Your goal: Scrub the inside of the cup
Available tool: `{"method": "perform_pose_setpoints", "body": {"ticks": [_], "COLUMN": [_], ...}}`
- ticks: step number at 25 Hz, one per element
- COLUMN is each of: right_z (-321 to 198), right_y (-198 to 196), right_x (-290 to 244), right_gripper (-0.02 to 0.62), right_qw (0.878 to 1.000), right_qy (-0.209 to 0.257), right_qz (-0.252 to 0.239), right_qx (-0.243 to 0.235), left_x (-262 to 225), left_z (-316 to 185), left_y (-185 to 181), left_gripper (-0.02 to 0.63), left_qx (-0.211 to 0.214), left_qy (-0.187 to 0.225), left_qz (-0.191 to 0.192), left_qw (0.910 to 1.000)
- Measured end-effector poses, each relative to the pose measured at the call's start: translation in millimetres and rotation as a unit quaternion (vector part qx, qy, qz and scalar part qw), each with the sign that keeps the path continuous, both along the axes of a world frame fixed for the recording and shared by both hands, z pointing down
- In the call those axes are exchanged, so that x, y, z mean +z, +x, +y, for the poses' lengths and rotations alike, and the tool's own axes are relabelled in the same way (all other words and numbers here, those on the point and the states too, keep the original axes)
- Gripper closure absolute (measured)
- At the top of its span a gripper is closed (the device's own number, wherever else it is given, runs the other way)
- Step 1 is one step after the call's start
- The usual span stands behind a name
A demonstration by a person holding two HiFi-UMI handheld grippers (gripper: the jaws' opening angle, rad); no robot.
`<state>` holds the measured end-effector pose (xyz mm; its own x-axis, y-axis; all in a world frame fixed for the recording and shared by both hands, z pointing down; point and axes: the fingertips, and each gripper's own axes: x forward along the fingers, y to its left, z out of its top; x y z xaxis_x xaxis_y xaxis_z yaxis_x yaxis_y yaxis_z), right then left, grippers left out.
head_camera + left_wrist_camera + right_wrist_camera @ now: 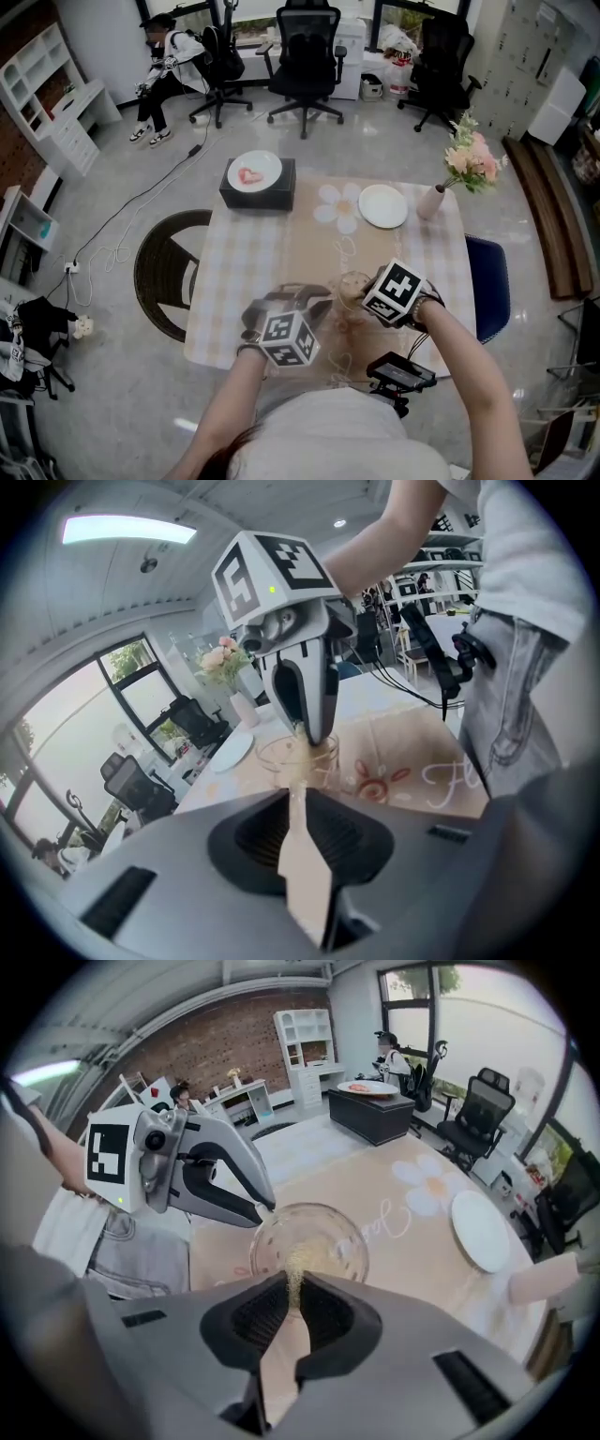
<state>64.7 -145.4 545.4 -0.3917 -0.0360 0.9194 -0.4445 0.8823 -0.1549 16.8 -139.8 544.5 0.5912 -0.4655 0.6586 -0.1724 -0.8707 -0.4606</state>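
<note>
A clear glass cup stands on the tan cloth near the table's front edge. My left gripper reaches it from the left, its jaws pinched on the cup's near rim. In the left gripper view the cup sits just beyond the narrow jaw gap. My right gripper points steeply down over the cup's mouth. It is shut on a thin yellowish scrub pad, whose end dips inside the cup.
Farther back are a white plate, a pink vase of flowers and a black box carrying a plate. A black device with cables hangs at the near edge. A round dark chair stands left, a blue seat right.
</note>
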Motion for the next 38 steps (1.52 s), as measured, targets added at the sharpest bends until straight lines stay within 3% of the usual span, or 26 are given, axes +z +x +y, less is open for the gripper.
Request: {"method": "perform_pose_setpoints", "body": {"ticks": [5, 9, 17, 25, 32, 38], "right_z": [6, 5, -1, -6, -10, -8], "right_y": [-8, -10, -8, -3, -4, -4], "right_x": [-7, -17, -44, -67, -81, -82], "right_gripper": [0.551, 0.551, 0.551, 0.551, 0.551, 0.551], "right_qw": [0.996, 0.992, 0.981, 0.958, 0.937, 0.934], "right_qy": [-0.057, -0.058, -0.022, 0.026, 0.067, 0.075], "right_qz": [-0.063, -0.102, -0.174, -0.262, -0.322, -0.328], "right_qx": [0.034, 0.052, 0.083, 0.109, 0.120, 0.117], "left_x": [3, 7, 19, 27, 29, 21], "left_z": [-2, -6, -16, -20, -18, -19], "left_y": [-4, -8, -21, -28, -27, -22], "left_gripper": [0.549, 0.549, 0.549, 0.549, 0.549, 0.549], "left_qx": [-0.005, -0.016, -0.046, -0.081, -0.082, -0.100], "left_qy": [-0.001, -0.007, -0.030, -0.086, -0.115, -0.183], "left_qz": [-0.002, 0.004, 0.012, 0.047, 0.065, 0.116], "left_qw": [1.0000, 0.9998, 0.9984, 0.9919, 0.9878, 0.9711]}}
